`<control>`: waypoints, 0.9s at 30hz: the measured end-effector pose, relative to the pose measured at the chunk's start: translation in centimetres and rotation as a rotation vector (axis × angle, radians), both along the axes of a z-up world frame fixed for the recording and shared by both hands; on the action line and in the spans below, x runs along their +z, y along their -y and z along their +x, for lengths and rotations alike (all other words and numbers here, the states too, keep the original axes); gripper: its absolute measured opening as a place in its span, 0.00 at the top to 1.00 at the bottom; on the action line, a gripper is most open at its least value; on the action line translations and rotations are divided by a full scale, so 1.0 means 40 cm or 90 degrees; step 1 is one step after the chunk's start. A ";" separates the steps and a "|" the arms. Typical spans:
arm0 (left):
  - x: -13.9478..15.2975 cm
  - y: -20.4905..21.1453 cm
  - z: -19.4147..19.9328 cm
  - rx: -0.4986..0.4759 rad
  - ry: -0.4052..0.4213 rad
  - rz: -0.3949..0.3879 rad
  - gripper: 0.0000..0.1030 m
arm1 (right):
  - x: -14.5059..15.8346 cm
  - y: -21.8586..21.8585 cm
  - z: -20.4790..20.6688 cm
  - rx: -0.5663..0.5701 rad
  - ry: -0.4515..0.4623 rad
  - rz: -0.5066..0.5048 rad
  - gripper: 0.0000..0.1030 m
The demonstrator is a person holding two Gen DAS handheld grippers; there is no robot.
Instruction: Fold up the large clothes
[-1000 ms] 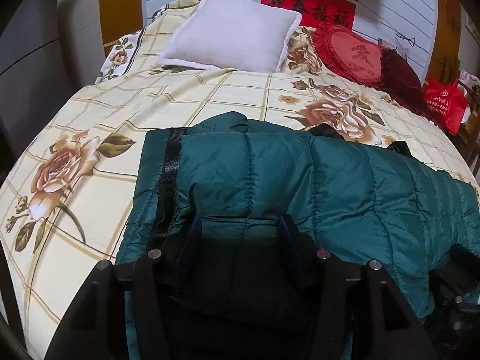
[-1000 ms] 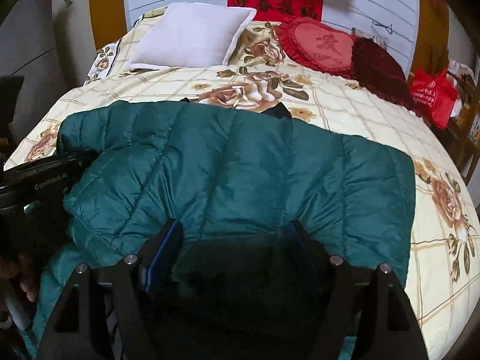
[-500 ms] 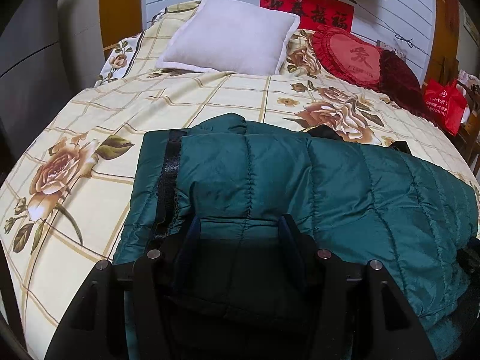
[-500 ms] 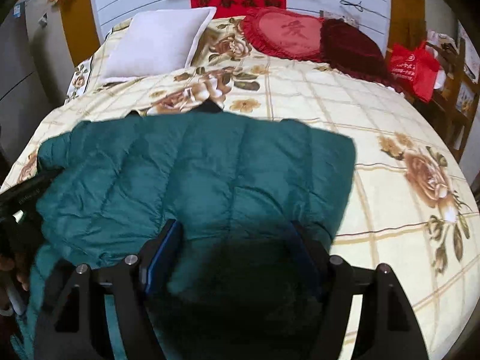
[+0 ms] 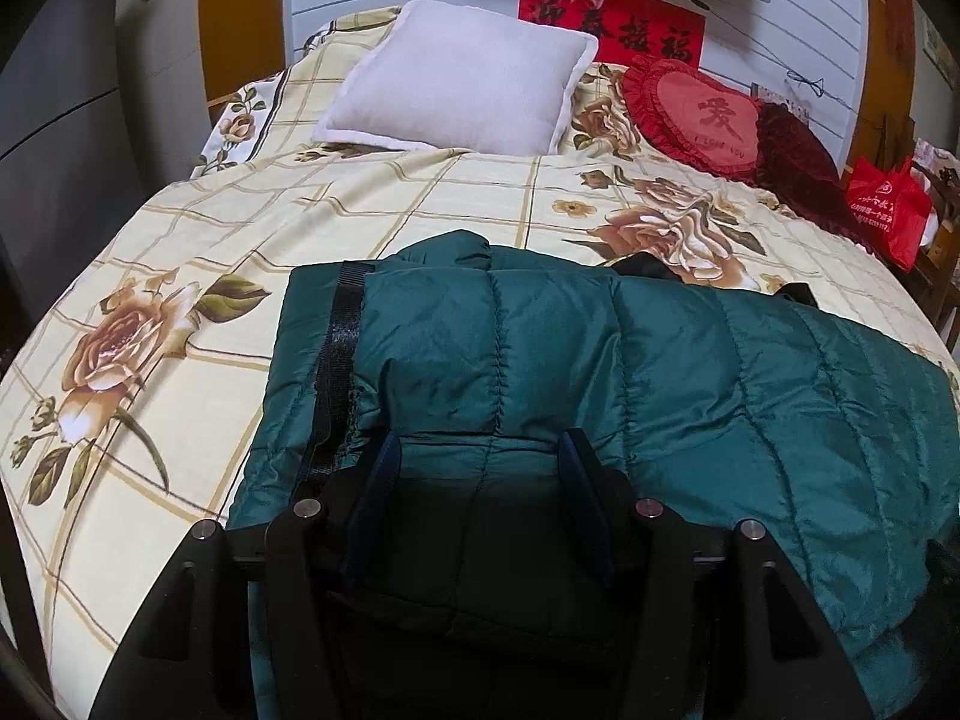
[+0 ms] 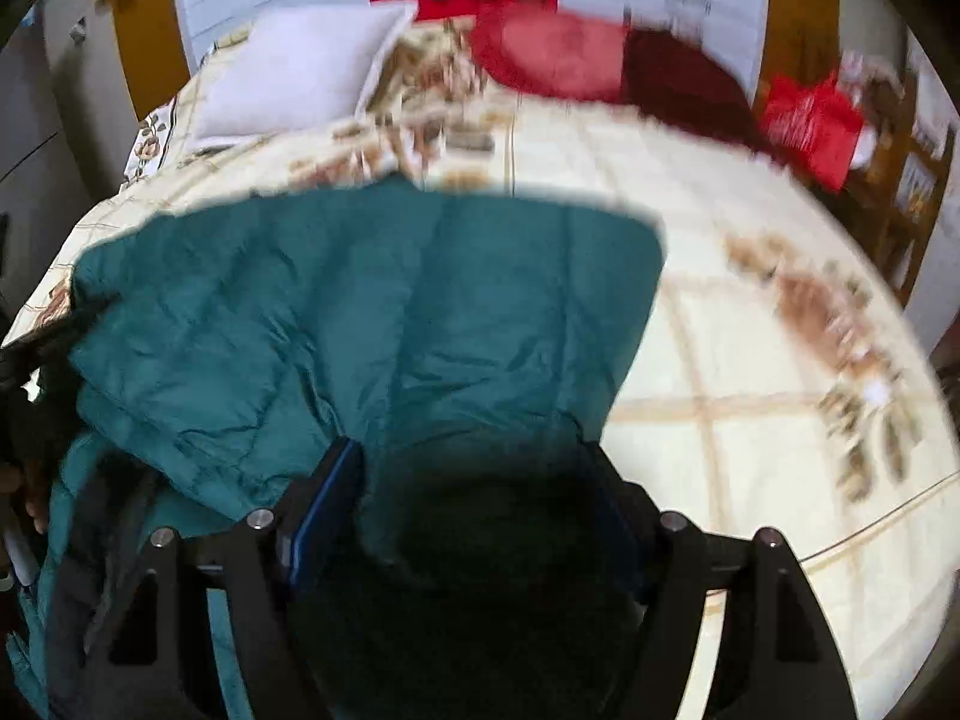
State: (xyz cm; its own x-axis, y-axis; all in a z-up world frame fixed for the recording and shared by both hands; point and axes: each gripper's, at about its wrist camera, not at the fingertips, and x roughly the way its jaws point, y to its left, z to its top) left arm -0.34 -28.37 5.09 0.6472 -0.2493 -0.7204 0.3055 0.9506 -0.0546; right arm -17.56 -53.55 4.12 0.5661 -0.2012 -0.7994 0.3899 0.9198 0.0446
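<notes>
A dark green quilted down jacket lies on the floral bedspread, folded over itself, with a black zipper strip along its left edge. My left gripper is shut on the jacket's near edge, with padded fabric bunched between the fingers. My right gripper is shut on the jacket's right part and holds it lifted and pulled leftward. The right wrist view is motion blurred.
A white pillow, a red heart cushion and a dark red cushion lie at the head of the bed. A red bag stands at the right side. Bare bedspread lies right of the jacket.
My right gripper has swung left with the jacket's right end, so the jacket covers less of the bed's right side. The left gripper has held still.
</notes>
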 end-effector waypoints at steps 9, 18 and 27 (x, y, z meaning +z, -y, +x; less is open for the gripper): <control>0.049 -0.066 -0.106 -0.019 -0.015 -0.016 0.33 | 0.089 -0.034 -0.098 -0.013 0.052 -0.005 0.20; 0.080 -0.150 -0.232 -0.028 -0.023 -0.013 0.33 | 0.127 -0.090 -0.213 0.006 0.050 0.017 0.20; 0.089 -0.229 -0.338 -0.024 -0.007 -0.012 0.33 | 0.109 -0.176 -0.324 0.037 0.036 0.039 0.20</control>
State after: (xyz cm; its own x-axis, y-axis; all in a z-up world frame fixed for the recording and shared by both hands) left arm -13.87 -19.20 8.64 0.6287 -0.2870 -0.7227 0.3400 0.9373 -0.0764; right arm -30.50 -46.51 8.47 0.6199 -0.1178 -0.7758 0.3311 0.9356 0.1226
